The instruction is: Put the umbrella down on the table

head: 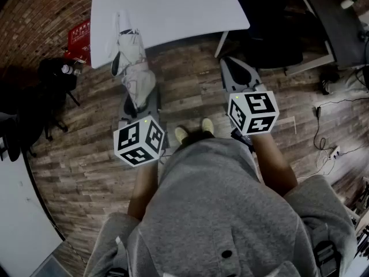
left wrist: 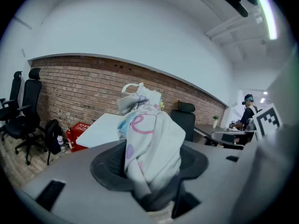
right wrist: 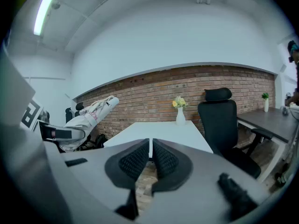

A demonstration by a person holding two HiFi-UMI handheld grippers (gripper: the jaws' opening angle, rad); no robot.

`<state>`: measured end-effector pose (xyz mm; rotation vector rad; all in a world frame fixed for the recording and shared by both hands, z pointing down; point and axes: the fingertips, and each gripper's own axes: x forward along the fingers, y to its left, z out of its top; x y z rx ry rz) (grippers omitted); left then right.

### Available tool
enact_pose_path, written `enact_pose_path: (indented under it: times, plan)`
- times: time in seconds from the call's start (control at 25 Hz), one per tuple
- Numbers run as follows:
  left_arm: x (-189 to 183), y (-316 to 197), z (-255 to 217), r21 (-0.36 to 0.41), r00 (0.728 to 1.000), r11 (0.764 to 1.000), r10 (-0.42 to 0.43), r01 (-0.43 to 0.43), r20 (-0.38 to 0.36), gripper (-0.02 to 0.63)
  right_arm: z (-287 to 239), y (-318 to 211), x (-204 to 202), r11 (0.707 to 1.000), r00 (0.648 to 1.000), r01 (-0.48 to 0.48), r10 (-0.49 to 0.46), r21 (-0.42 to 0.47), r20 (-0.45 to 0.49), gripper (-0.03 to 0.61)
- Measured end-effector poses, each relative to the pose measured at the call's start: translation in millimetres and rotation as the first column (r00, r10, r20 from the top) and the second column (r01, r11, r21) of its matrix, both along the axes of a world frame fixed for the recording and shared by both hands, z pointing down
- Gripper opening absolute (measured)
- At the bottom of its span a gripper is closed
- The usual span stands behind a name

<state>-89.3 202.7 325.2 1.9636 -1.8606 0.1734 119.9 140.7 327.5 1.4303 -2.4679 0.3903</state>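
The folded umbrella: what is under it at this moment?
Under the umbrella, held by the left gripper, lie the near edge of the white table and the wooden floor. The strip of table beneath it is covered; whether the umbrella touches the table cannot be told.

A brown wood-plank floor [head: 190,91] runs to a red brick wall [right wrist: 154,90]. A red box [head: 79,38] sits beside a black bag [head: 57,74]. A white vase of yellow flowers [right wrist: 180,113] stands near a black high-backed office chair [right wrist: 223,120]. Two more black swivel chairs [left wrist: 29,101] stand by the bricks.

Left hand-held gripper [head: 138,104] grips umbrella [head: 135,68], tip over table [head: 184,10].
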Motion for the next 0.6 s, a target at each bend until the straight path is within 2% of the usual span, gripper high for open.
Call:
enact_pose_path:
  times: [0.32,0.6]
  plan:
    - [-9.0,-2.2,-6.7,0.046,0.999,0.998,0.032,-0.031,-0.037,0.247,-23.1,-0.2,-15.7,0.995,0.996,0.033,-0.041,0.090,0.085,0.035]
    - [-9.4,2.1,-18.3,0.096,0.998,0.994,0.054,-0.049,-0.043,0.247,-29.4,1.6,-15.7,0.991,0.996,0.023,-0.033,0.131,0.081,0.035]
